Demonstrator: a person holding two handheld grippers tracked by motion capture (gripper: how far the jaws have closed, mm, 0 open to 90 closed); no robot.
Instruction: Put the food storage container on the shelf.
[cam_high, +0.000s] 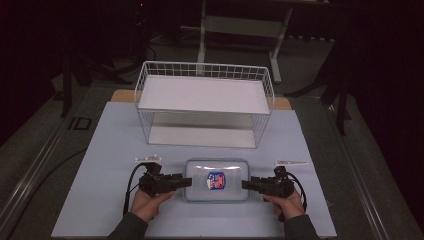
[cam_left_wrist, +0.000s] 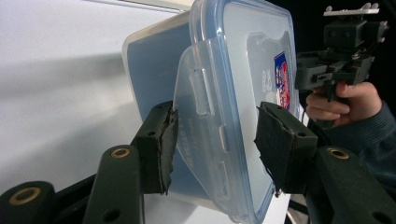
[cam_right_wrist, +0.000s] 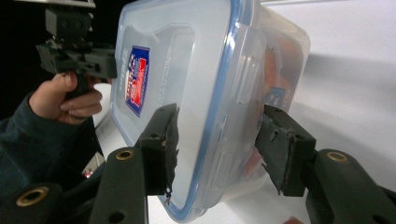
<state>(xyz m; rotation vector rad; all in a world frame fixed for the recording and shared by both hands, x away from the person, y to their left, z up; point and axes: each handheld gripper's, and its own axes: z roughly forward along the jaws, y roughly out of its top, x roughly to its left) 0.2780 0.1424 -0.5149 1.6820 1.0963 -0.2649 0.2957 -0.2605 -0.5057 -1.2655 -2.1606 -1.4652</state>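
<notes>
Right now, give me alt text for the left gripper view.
The left claw straddles the side latch of a clear, blue-rimmed food container, jaws open around it. Beyond, a hand holds the right claw at the far end.

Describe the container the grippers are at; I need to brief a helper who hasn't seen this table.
On the pale blue table mat, in front of the white wire basket shelf, lies a clear plastic food box. It sits between the left gripper and the right gripper. Its blue-rimmed snap lid with a red-and-blue label sets it apart.
</notes>
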